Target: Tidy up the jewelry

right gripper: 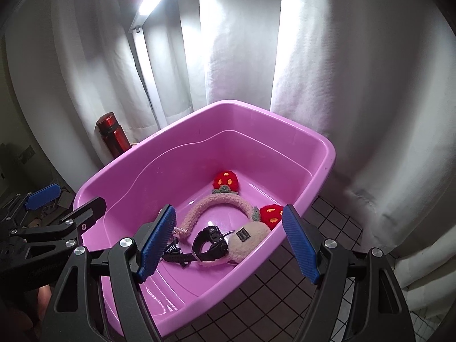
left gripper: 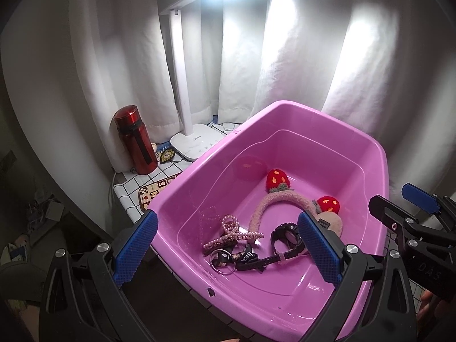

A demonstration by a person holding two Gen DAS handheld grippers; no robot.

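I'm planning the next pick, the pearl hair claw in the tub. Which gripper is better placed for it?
Left, probably. The left gripper is open, with the pearl hair claw between its fingers in its view. The right gripper, also open, frames the black watch instead, and its finger hides most of the claw.

Open-topped pink tub [left gripper: 356, 154] leaves its far floor bare; headband [left gripper: 282, 202] and watch [left gripper: 286, 235] apparently crowd the near end

The left gripper [left gripper: 226, 249] is hovering with its jaws spread wide, gripping nothing. The right gripper [right gripper: 229, 245] is hovering alongside (jaws likewise wide apart), both tilting downward.
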